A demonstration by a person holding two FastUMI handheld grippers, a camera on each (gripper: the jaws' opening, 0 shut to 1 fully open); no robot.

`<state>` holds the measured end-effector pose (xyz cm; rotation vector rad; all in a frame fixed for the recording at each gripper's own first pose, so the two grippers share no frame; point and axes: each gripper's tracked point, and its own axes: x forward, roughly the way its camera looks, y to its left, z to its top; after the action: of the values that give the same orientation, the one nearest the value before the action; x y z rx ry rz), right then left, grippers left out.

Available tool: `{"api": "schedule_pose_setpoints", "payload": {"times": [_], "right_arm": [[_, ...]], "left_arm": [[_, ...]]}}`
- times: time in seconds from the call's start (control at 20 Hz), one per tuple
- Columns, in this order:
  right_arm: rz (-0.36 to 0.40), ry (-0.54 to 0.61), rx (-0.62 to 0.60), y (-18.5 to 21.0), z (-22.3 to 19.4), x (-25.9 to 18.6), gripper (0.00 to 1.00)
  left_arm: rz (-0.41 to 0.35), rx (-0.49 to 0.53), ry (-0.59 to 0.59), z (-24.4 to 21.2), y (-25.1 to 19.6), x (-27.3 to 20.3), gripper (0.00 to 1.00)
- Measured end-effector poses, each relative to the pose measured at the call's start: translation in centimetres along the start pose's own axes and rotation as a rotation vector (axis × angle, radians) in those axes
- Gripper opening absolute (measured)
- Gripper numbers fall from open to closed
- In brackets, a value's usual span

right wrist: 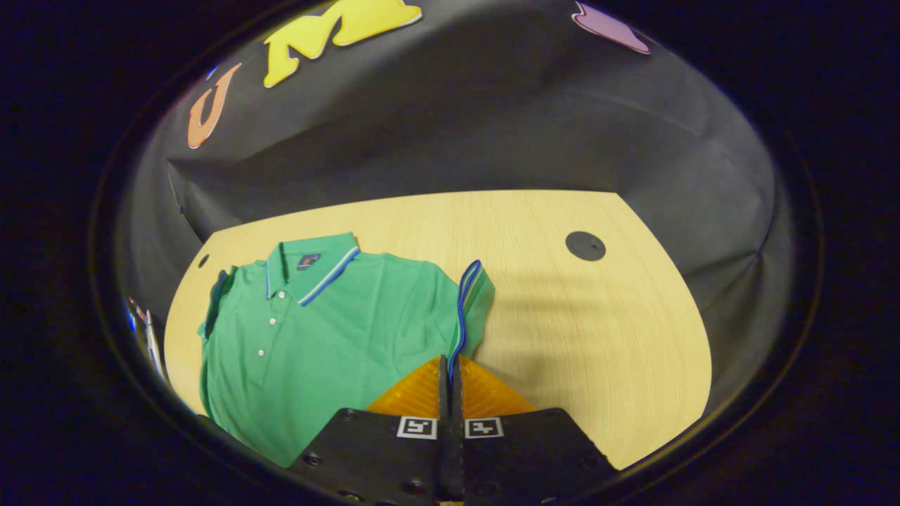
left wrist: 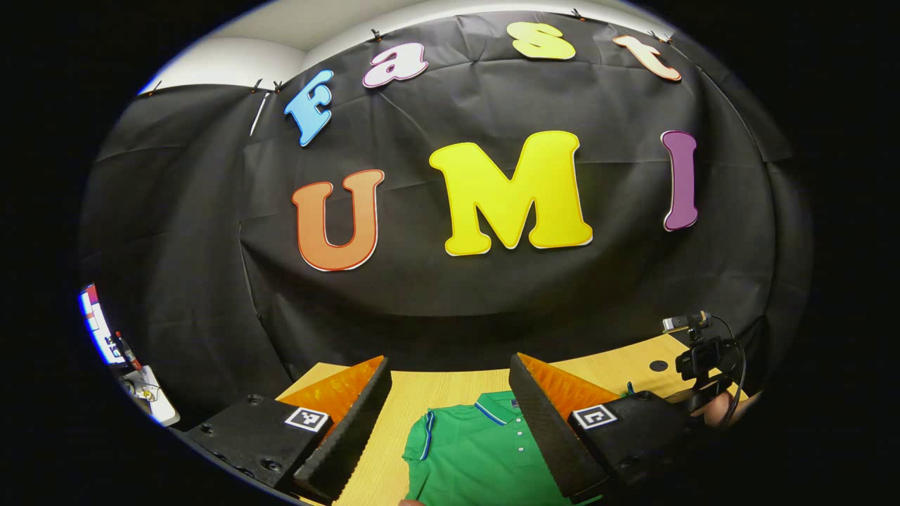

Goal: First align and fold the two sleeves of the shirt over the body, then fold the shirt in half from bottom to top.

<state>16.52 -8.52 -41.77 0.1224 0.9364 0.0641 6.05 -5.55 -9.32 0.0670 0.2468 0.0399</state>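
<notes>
The green polo shirt [right wrist: 316,330] lies front-up on the wooden table [right wrist: 598,316], toward the table's left side as the right gripper view shows it, with its collar [right wrist: 309,263] pointing at the far edge, where the black cloth wall [right wrist: 492,126] rises. The collar carries a pale stripe with a blue line, and small white buttons run down the placket below it. One sleeve [right wrist: 472,299] — the one with the blue-trimmed cuff — is lifted off the table and stands up along the shirt's right edge in that view, its cuff band running down into the right tool [right wrist: 447,372]. That tool's two fingers are pressed flat together with the sleeve's trim pinched between them, just above the body of the shirt. The other sleeve [right wrist: 214,295] lies against the shirt's left edge, near the table's left rim.

A dark round disc [right wrist: 586,246] is set in the bare wood well to the right of the shirt, toward the far right corner of the table.

In the left gripper view the left tool [left wrist: 450,414] is held wide apart with nothing between its fingers; it sits above the near part of the table, and the shirt's collar and buttons [left wrist: 485,443] show in the gap. At the table's right edge in that view — beyond the left tool's right finger — a dark device with cables [left wrist: 703,351] is visible, with part of a hand [left wrist: 724,407] below it.
</notes>
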Motion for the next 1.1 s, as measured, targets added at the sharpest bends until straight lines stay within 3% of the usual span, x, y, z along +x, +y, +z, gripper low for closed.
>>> {"api": "schedule_pose_setpoints", "payload": {"times": [0.3, 0.55, 0.8, 0.9, 1.0, 1.1], "right_arm": [[0.067, -0.036, -0.009, 6.5, 2.3, -1.4, 0.0], [0.116, -0.002, -0.027, 12.1, 1.8, -0.2, 0.0], [0.145, 0.031, 0.024, 15.2, 1.1, 1.0, 0.0], [0.201, 0.062, 0.063, 16.4, 0.6, -0.1, 0.0], [0.249, 0.046, 0.088, 16.8, 1.0, -1.1, 0.42], [0.241, 0.01, 0.086, 15.6, 1.7, -2.4, 0.84]], "left_arm": [[0.028, -0.007, 0.013, -0.1, 0.6, -1.2, 1.0], [0.076, -0.017, 0.024, 0.0, 2.3, -3.2, 1.0], [0.136, -0.019, 0.037, -0.1, 4.5, -4.7, 1.0], [0.156, -0.029, 0.047, -0.3, 5.1, -5.1, 1.0], [0.159, -0.034, 0.041, -0.1, 5.3, -5.1, 1.0], [0.145, -0.044, 0.042, -0.3, 5.0, -4.8, 1.0]]}}
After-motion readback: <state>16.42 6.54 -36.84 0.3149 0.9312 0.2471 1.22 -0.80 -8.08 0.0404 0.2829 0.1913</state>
